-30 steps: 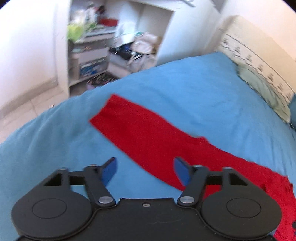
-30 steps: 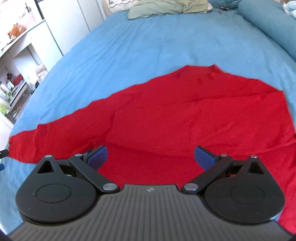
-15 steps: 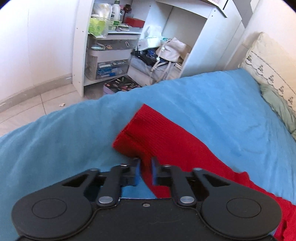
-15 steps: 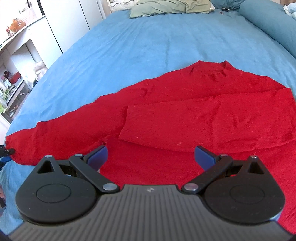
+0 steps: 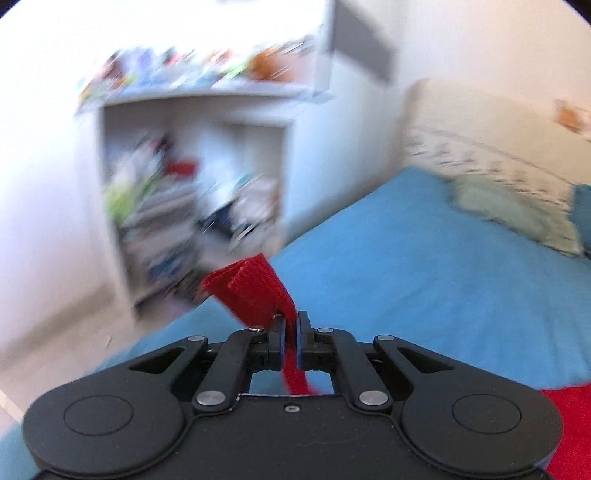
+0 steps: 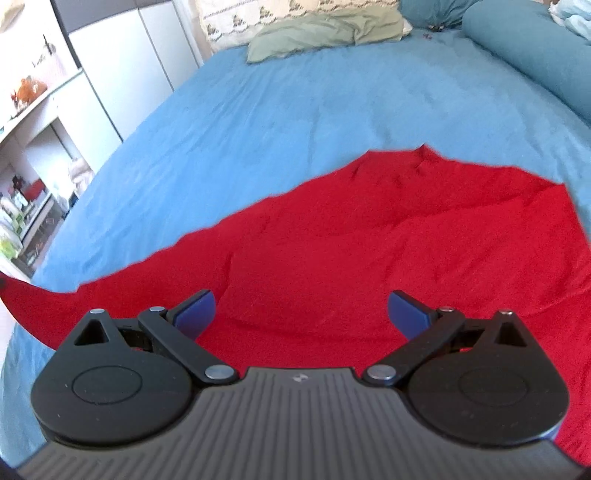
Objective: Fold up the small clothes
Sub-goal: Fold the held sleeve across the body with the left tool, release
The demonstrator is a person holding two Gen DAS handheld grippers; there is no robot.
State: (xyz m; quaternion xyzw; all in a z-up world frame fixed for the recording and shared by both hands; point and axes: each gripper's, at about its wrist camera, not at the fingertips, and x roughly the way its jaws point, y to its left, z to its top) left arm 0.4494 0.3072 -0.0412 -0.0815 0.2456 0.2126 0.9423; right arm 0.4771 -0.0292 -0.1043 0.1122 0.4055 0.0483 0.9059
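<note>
A red knit sweater [image 6: 388,243] lies spread on the blue bed [image 6: 295,110]. In the left wrist view my left gripper [image 5: 290,325] is shut on the ribbed cuff of the sweater's sleeve [image 5: 255,288] and holds it lifted above the bed; more of the sweater [image 5: 569,417] shows at the lower right. In the right wrist view my right gripper [image 6: 301,308] is open and empty, hovering over the sweater's lower part. The lifted sleeve end [image 6: 26,299] curls up at the far left of that view.
White shelves [image 5: 192,206] full of clutter stand beyond the bed's edge, blurred by motion. A green pillow [image 6: 325,33] and a patterned pillow [image 6: 258,14] lie at the head of the bed. A blue bolster [image 6: 535,51] lies at the right.
My left gripper closed on the sleeve cuff and has lifted it off the bed. The view swings fast. The right gripper stays open and has shifted slightly over the sweater.
</note>
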